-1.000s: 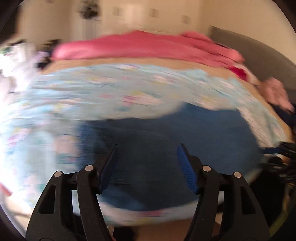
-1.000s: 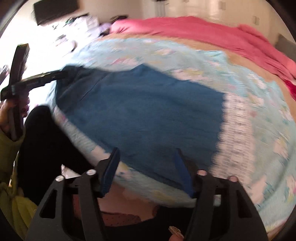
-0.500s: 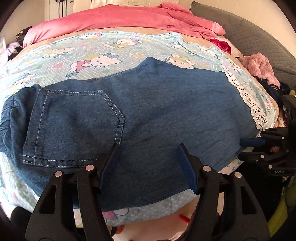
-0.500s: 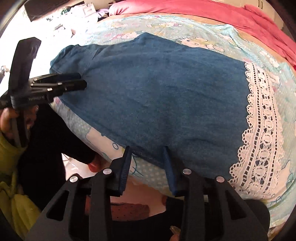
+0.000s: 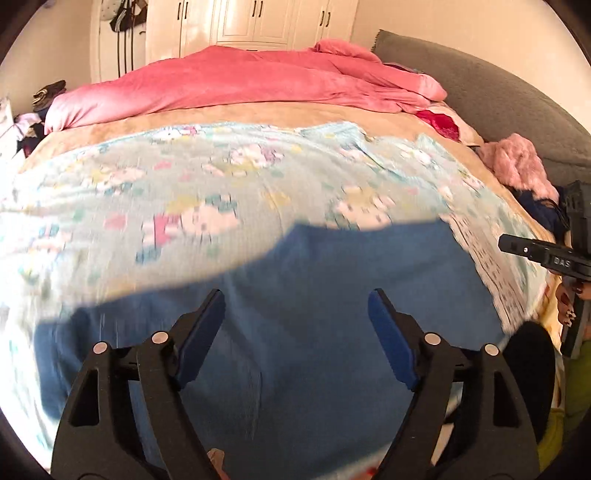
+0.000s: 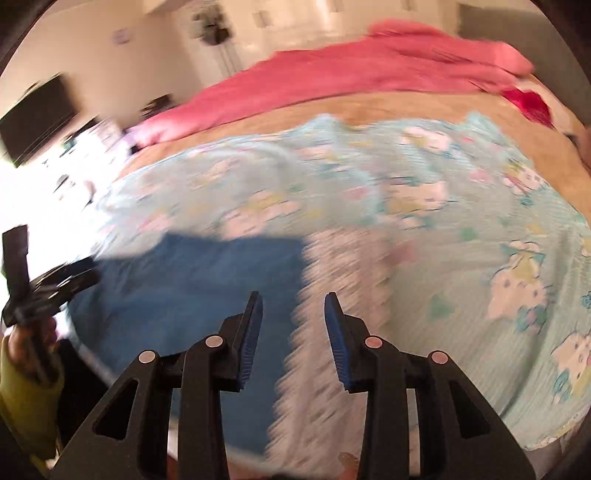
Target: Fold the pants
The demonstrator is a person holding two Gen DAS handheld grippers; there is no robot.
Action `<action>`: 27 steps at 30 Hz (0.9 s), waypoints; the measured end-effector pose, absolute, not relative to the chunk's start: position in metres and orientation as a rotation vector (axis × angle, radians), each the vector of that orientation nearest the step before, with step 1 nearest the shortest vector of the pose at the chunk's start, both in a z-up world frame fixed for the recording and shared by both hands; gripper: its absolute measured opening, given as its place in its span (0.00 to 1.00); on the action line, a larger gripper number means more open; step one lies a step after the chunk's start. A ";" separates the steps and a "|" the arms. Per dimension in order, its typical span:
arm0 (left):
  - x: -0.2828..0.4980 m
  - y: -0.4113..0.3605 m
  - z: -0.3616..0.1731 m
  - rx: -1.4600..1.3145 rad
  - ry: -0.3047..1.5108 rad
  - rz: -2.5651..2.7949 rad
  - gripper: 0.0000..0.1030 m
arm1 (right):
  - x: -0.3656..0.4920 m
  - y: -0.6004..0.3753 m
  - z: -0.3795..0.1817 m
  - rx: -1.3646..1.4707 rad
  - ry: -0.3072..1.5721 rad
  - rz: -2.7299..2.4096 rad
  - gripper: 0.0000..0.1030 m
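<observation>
Blue denim pants (image 5: 332,314) spread flat on a pale blue cartoon-print sheet (image 5: 184,184) near the front edge of the bed (image 5: 229,114), blurred by motion. Behind them a rumpled pink blanket (image 5: 240,81), beyond it white wardrobe doors (image 5: 251,22), at right a grey headboard (image 5: 480,96). Left gripper (image 5: 296,310) spread wide above the denim, holding nothing. Right gripper (image 6: 293,314) parted more narrowly, empty, over the sheet's white lace border (image 6: 343,266).

Bare patterned sheet (image 5: 229,184) beyond the pants (image 5: 314,295) — pink blanket (image 5: 236,85) heaped farther back
</observation>
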State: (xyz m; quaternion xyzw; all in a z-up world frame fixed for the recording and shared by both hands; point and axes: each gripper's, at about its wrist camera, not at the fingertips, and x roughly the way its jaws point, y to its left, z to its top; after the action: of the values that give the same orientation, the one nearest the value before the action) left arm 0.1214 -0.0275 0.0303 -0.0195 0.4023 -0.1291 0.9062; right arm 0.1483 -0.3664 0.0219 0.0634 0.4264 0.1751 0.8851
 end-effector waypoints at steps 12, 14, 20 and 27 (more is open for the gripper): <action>0.231 -0.040 -0.029 -0.048 0.988 -0.244 0.70 | 0.232 -0.379 -0.042 0.200 1.040 0.300 0.37; 0.230 -0.041 -0.039 -0.050 0.991 -0.252 0.70 | 0.230 -0.380 -0.040 0.206 1.031 0.299 0.38; 0.218 -0.050 -0.039 -0.025 0.961 -0.304 0.55 | 0.224 -0.367 -0.040 0.129 1.019 0.289 0.37; 0.211 -0.065 -0.035 0.016 0.936 -0.346 0.07 | 0.201 -0.362 -0.027 0.120 0.902 0.354 0.17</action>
State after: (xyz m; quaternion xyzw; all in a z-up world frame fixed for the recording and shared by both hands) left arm 0.2108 -0.0649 -0.0348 0.0077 0.4488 -0.1658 0.8781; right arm 0.2012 -0.3625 -0.0274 0.0575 0.4334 0.1698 0.8832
